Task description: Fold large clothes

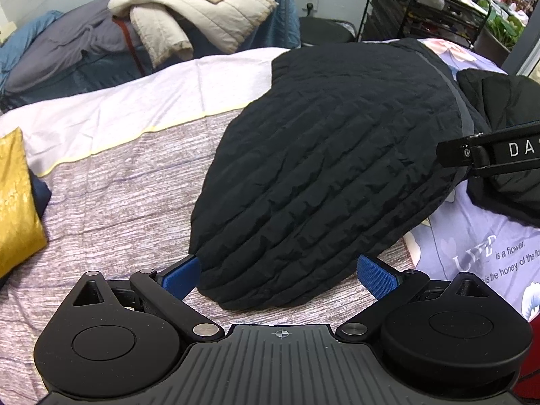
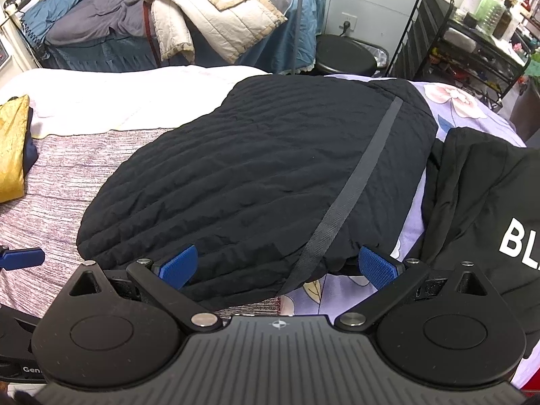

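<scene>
With both jaws spread at the black quilted jacket's [image 1: 324, 168] near hem, left hand-held gripper [image 1: 287, 275] and right hand-held gripper [image 2: 287, 266] must next pinch it for folding.

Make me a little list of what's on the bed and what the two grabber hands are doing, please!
Main thing: black quilted jacket, lying folded on the bed
Stripe: grey band running across the jacket
Beside it: black garment with white letters, on the right
Far left: yellow cloth
Left gripper: open, at the jacket's near edge, holding nothing
Right gripper: open, at the jacket's near edge, holding nothing
Behind: cream blankets piled on another bed
</scene>
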The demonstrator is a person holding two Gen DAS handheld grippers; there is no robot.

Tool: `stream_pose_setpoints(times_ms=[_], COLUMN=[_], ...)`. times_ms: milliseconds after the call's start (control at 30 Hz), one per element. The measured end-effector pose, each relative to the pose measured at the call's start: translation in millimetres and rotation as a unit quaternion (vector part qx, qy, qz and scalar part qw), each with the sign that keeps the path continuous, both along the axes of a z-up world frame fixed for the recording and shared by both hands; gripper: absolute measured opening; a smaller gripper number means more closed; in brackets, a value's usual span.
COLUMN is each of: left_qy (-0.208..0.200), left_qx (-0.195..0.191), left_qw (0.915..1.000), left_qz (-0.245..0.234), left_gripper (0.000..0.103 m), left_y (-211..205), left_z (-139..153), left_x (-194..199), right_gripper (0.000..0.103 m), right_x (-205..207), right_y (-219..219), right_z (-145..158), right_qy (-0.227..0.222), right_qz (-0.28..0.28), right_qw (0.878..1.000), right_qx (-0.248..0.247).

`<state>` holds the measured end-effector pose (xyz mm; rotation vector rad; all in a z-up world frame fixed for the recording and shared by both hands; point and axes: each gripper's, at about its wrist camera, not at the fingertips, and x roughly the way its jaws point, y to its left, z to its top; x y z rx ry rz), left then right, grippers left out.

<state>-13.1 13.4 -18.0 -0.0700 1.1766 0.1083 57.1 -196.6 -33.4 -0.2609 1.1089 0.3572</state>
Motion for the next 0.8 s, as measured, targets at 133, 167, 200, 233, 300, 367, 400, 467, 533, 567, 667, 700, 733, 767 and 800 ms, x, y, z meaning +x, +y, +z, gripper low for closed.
stream_pose_setpoints(times_ms=[133, 167, 200, 233, 300, 367, 400, 467, 533, 567, 667, 700, 733, 767, 800], left_qy=[0.000, 0.000, 0.000, 0.000, 0.000, 0.001, 0.001, 0.000, 0.002, 0.002, 0.004, 0.005, 0.005, 0.006, 0.006], left_qx=[-0.003, -0.003, -0.003, -0.004, -0.005, -0.005, -0.005, -0.005, -0.006, -0.007, -0.010, -0.012, -0.012, -0.013, -0.013], left_qw=[1.0000, 1.0000, 1.0000, 1.0000, 1.0000, 1.0000, 1.0000, 1.0000, 1.0000, 1.0000, 0.9999, 0.9999, 0.9999, 0.9999, 0.9999], left_qz=[0.000, 0.000, 0.001, 0.001, 0.002, 0.003, 0.004, 0.004, 0.006, 0.006, 0.008, 0.009, 0.009, 0.009, 0.008], left_gripper=[0.103, 0.103, 0.103, 0.103, 0.103, 0.103, 0.103, 0.103, 0.103, 0.103, 0.103, 0.103, 0.103, 0.103, 0.103], left_y=[1, 1, 1, 2, 2, 3, 3, 4, 5, 5, 7, 8, 8, 8, 8], left_z=[-1, -1, -1, -1, -2, -3, -3, -4, -6, -7, -9, -10, -10, -11, -11], left_x=[-1, -1, -1, -1, 0, 0, 0, 0, 1, 1, 1, 2, 2, 2, 3], right_gripper=[0.102, 0.102, 0.102, 0.102, 0.102, 0.102, 0.102, 0.102, 0.102, 0.102, 0.102, 0.102, 0.102, 0.102, 0.102], right_x=[1, 1, 1, 1, 1, 1, 2, 3, 4, 4, 5, 5, 5, 5, 5], right_y=[-1, -1, -1, -1, 0, 0, 0, 0, 0, 0, -1, -1, -1, -1, -1], right_z=[0, 0, 0, 0, -1, -1, -1, -1, -1, -2, -3, -4, -4, -4, -4], right_qy=[-0.001, -0.002, -0.001, -0.001, 0.001, 0.002, 0.002, 0.001, 0.001, 0.002, 0.003, 0.003, 0.002, 0.002, 0.001], right_qz=[-0.002, -0.002, -0.003, -0.004, -0.005, -0.006, -0.007, -0.009, -0.011, -0.013, -0.017, -0.020, -0.021, -0.022, -0.022], right_qw=[1.000, 1.000, 1.000, 1.000, 1.000, 1.000, 1.000, 1.000, 1.000, 1.000, 1.000, 1.000, 1.000, 1.000, 1.000], right_qx=[-0.003, -0.004, -0.004, -0.004, -0.003, -0.002, -0.001, 0.000, 0.001, 0.000, 0.001, 0.001, 0.003, 0.005, 0.006])
